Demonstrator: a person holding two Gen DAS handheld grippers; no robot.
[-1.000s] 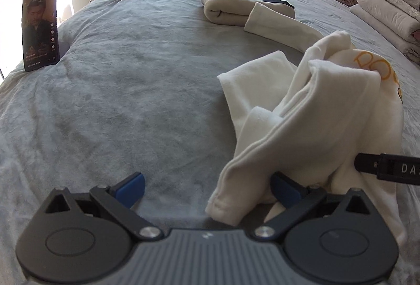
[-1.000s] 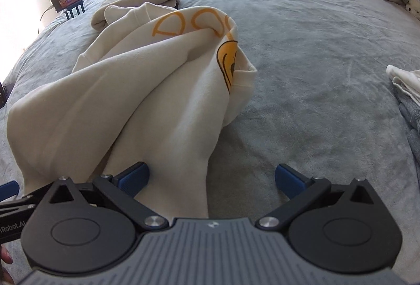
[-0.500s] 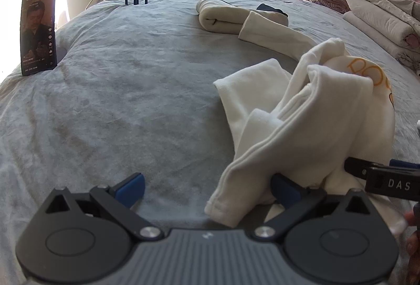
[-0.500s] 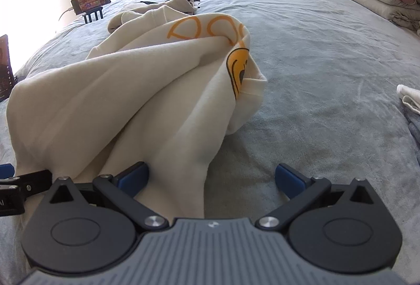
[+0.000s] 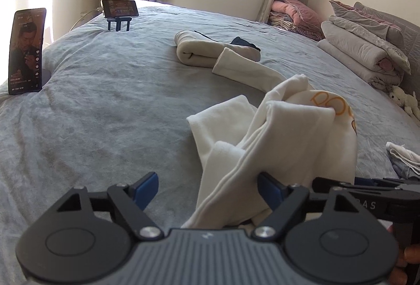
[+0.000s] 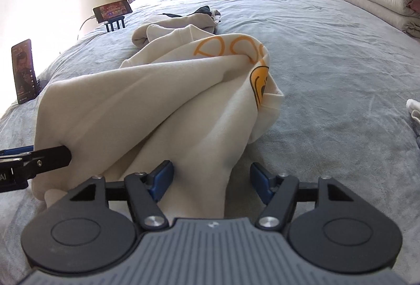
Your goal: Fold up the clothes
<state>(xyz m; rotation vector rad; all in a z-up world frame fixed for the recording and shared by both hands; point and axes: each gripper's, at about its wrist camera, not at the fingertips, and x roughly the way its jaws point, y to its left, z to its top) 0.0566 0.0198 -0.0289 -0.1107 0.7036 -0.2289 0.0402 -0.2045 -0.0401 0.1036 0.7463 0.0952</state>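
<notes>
- The bed [image 5: 99, 106], under a grey cover, fills both views from the lower edge to the far wall.
- The sweatshirt [image 6: 147, 106], cream with orange print, lies bunched on the bed at centre in the right view and at centre right in the left view; one sleeve trails toward the upper middle.
- A stack of folded quilts [image 5: 367, 53] sits at the right edge of the left view and at the upper right of the right view.
- A rolled cream garment [image 5: 199, 48] lies above centre in the left view, beside the sleeve's cuff.
- The left gripper [image 5: 207, 186] points downward at the bottom of its view. Its jaws have just been closing and still stand apart, a fold of sweatshirt between them against the right pad, the left pad clear of cloth.
- The right gripper [image 6: 211, 180] also points downward. Its jaws have just been closing, with sweatshirt between them touching the left pad and a gap before the right pad.
- Only the left view shows fingers [image 5: 409, 256] at its lower right and a small pile of clothes [image 5: 404, 159] at the right edge.
- An upright phone [image 5: 26, 51] stands at the left edge of both views.
- A second phone [image 5: 120, 8] rests on a stand at upper left.
</notes>
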